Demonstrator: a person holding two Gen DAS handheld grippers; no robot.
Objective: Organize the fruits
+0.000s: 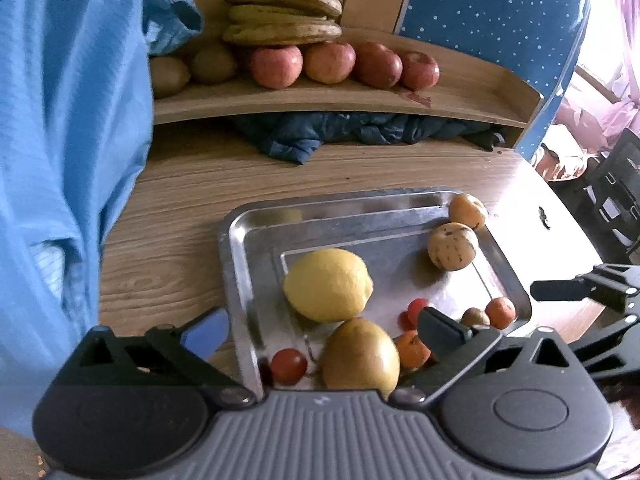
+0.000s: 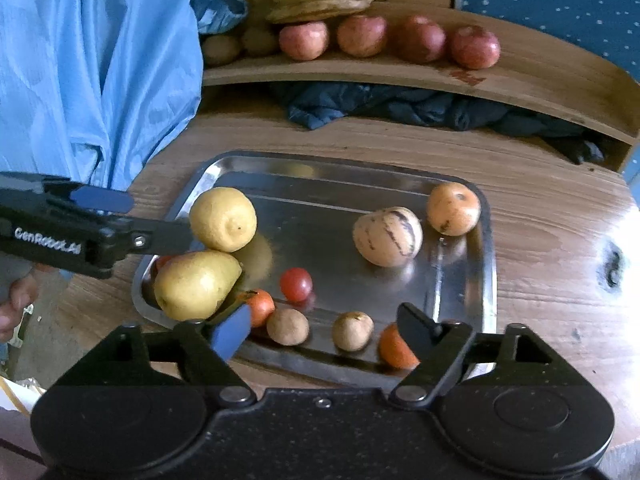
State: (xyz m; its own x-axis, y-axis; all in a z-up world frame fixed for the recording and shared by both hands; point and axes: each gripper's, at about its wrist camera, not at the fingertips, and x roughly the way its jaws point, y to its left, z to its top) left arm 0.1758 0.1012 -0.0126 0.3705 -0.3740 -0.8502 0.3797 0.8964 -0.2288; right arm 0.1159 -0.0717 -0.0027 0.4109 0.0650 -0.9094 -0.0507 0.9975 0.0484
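Left tongs [image 1: 320,328]: held wide open above the near left part of the tray [image 1: 240,240]; nothing is gripped, though a pear [image 1: 360,354] and a lemon [image 1: 328,284] are seen between the spread fingers. Right tongs [image 2: 324,330]: held open above the near edge of the tray; nothing is gripped.

Tray: metal, set on the wooden counter [image 1: 168,216]. Near part: the pear, touching the lemon; a red cherry tomato [image 1: 289,366]; small orange fruits [image 1: 500,312]; two small brown fruits [image 2: 287,332] side by side. Middle: a second cherry tomato [image 2: 296,284], lying apart. Far right corner: a striped pale melon [image 2: 388,236] and, just beside it, an orange-yellow round fruit [image 2: 453,209].

Behind the tray: a dark blue cloth [image 1: 320,136], bunched under a wooden shelf [image 1: 320,100]. On the shelf: four red apples [image 1: 328,62] in a row, brown fruits [image 1: 212,64] to their left, a bunch of bananas [image 1: 286,8] stacked above. A light blue garment [image 1: 68,140] is seen hanging at left.
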